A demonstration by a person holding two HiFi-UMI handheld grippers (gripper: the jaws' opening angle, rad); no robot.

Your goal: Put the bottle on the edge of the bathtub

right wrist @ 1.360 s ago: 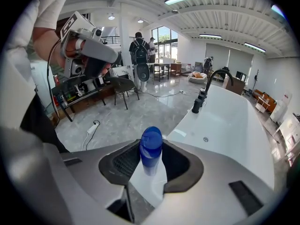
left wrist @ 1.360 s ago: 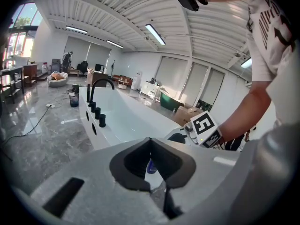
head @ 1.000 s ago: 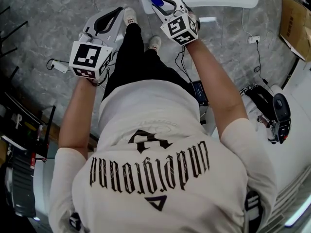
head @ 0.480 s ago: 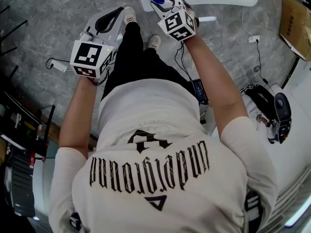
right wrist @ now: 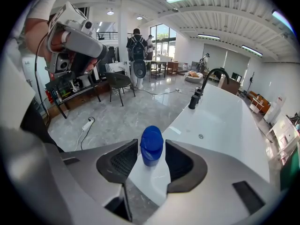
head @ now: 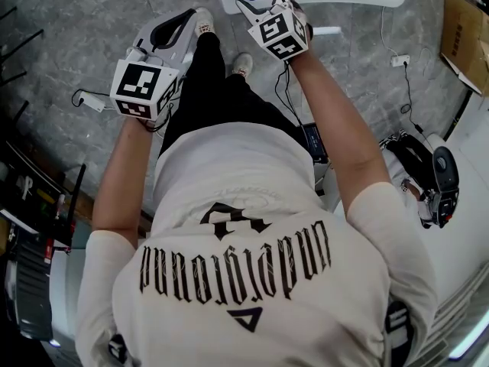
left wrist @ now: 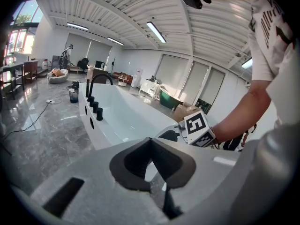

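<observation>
Bottle [right wrist: 151, 148] is standing on bathtub edge [right wrist: 157, 181] btw right gripper [right wrist: 151, 157] jaws, which have just been opening to free it, while left gripper [left wrist: 150, 143] is idling closed & empty

The person wears a cream short-sleeved T-shirt [head: 252, 197] with black gothic lettering [head: 237, 270] across the back, a black emblem [head: 233, 222] at the lettering's 12 o'clock and a small black triangle [head: 246, 319] at its 6 o'clock. Black trousers [head: 218, 98] run toward 12 o'clock in the head view, ending in white shoes [head: 204, 26].
</observation>
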